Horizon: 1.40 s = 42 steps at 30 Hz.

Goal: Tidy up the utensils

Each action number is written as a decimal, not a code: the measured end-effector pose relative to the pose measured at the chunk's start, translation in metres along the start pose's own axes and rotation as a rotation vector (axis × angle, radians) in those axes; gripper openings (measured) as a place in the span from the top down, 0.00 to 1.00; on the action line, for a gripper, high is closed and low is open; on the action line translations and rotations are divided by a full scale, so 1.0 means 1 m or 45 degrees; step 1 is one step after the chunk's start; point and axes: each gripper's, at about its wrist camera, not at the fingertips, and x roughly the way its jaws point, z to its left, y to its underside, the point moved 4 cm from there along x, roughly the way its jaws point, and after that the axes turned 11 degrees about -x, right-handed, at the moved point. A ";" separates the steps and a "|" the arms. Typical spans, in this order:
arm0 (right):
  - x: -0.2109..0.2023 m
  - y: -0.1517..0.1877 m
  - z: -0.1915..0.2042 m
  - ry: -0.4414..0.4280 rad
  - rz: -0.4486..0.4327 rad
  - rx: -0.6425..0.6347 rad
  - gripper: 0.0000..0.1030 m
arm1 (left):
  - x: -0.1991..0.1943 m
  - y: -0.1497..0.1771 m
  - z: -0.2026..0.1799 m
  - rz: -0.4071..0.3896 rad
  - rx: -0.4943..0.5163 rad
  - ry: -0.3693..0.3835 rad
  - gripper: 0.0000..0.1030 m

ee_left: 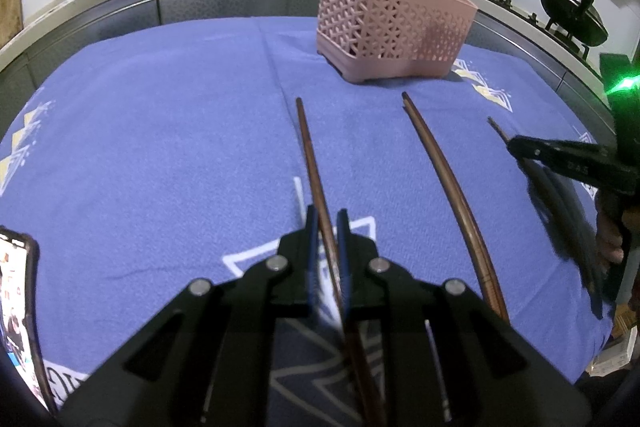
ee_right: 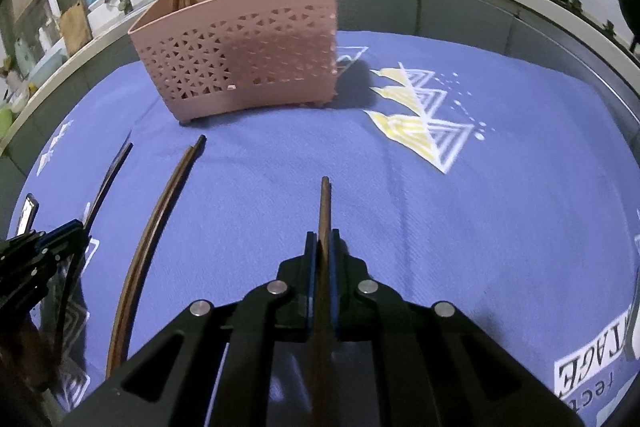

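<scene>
Blue patterned cloth covers the worktop (ee_left: 160,115), and a pink slotted caddy (ee_left: 384,23) stands near its far edge, ahead of both claws. Each claw is pressed together on a brown chopstick whose long axis runs away toward the caddy: the left claw (ee_left: 326,227) pinches the left chopstick (ee_left: 306,143), the right claw (ee_right: 323,247) the right chopstick (ee_right: 325,203). A loose pair of chopsticks (ee_left: 436,163) lies between them on the cloth. The right claw is judged nearer the caddy.

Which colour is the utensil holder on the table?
Pink utensil holder, with lattice cutouts; right wrist view shows it best.
</scene>
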 end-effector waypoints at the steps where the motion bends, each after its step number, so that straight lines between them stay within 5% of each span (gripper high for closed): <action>1: -0.003 0.004 -0.003 -0.002 0.001 0.008 0.94 | 0.000 0.000 0.000 0.000 0.001 -0.001 0.90; 20: -0.017 0.023 -0.009 -0.003 0.007 0.019 0.94 | 0.000 0.000 -0.005 0.004 0.030 -0.046 0.90; 38: -0.007 0.007 -0.008 -0.020 0.046 -0.032 0.94 | 0.023 -0.034 0.005 0.164 -0.024 0.028 0.90; 42: 0.003 -0.008 -0.009 -0.051 0.070 -0.046 0.94 | 0.035 -0.049 -0.005 0.206 0.027 0.036 0.73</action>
